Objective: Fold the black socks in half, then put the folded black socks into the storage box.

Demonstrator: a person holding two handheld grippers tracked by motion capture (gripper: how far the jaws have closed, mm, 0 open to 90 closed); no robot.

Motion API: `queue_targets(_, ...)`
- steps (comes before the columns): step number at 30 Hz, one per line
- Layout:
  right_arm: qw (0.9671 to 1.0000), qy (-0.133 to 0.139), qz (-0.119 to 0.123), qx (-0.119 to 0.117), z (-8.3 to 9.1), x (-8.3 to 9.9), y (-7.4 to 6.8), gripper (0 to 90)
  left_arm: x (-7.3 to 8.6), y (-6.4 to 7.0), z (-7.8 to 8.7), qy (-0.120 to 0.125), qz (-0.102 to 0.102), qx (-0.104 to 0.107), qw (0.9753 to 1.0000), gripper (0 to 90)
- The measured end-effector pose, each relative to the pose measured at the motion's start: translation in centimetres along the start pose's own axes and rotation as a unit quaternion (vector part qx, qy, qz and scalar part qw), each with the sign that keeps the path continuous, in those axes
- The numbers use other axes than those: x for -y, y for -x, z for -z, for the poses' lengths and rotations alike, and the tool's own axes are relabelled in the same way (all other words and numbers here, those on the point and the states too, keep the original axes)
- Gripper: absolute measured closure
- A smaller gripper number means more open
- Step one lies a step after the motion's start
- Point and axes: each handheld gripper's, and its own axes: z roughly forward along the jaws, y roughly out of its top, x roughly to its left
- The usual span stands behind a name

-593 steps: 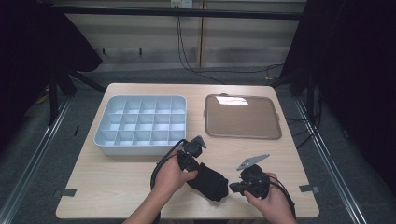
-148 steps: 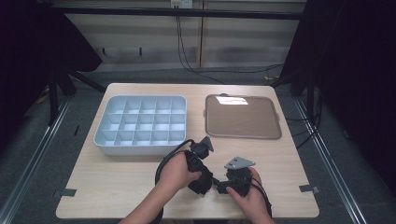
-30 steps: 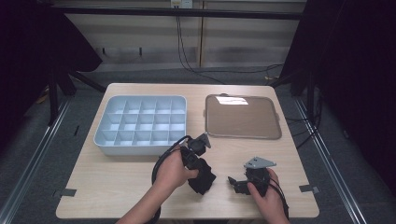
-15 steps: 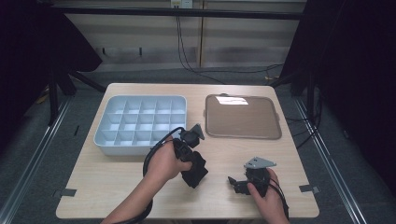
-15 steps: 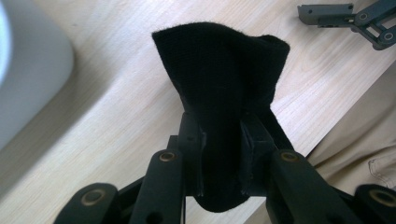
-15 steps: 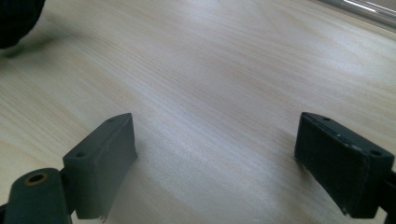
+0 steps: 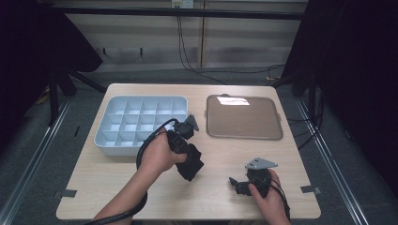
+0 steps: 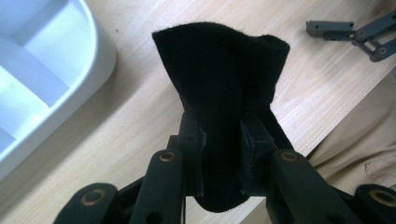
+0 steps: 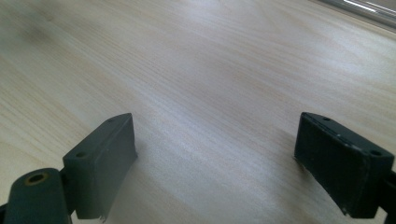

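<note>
Black cloth (image 8: 219,88) pinched in left gripper (image 7: 187,154), above the table (image 7: 225,197).
Held near the white divided tray (image 7: 141,123); right gripper (image 7: 237,183) spread wide, empty, low over bare wood.

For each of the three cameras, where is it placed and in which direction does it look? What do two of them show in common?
High view: fixed above the person's side, facing forward and down on the table; both forearms enter from the bottom, left gripper, right gripper.
Left gripper view: rides the left gripper, looking along jaws shut on the black cloth; the white divided tray beside.
Right gripper view: rides the right gripper, facing bare wood between open jaws.
Shared: high and left gripper views both show cloth and tray.
</note>
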Motion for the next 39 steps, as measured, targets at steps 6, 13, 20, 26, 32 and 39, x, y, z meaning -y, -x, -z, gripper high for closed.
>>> queue_targets(6,1.0,0.0,0.001,0.0,0.0,0.0,0.0,11.8,-0.3,-0.4,0.9,0.008,0.005,0.001,1.0,73.8)
queue_targets(13,1.0,0.001,0.002,0.0,0.0,0.0,0.0,11.8,-0.8,-1.2,2.0,0.018,0.017,0.003,0.9997,73.7)
queue_targets(20,1.0,0.001,0.001,0.001,0.0,0.0,0.0,11.9,-1.4,-2.2,2.9,0.028,0.029,0.005,0.9992,73.7)
queue_targets(26,1.0,0.002,0.002,0.0,0.0,0.0,0.0,11.8,-2.0,-2.6,3.9,0.039,0.037,0.005,0.9986,73.7)
queue_targets(32,1.0,0.001,0.002,0.001,0.0,0.0,0.0,11.8,-2.6,-3.2,4.7,0.047,0.042,0.004,0.998,73.7)
queue_targets(39,1.0,0.001,0.002,0.001,0.0,0.0,0.0,11.8,-3.2,-4.3,5.8,0.066,0.056,0.006,0.9962,73.6)
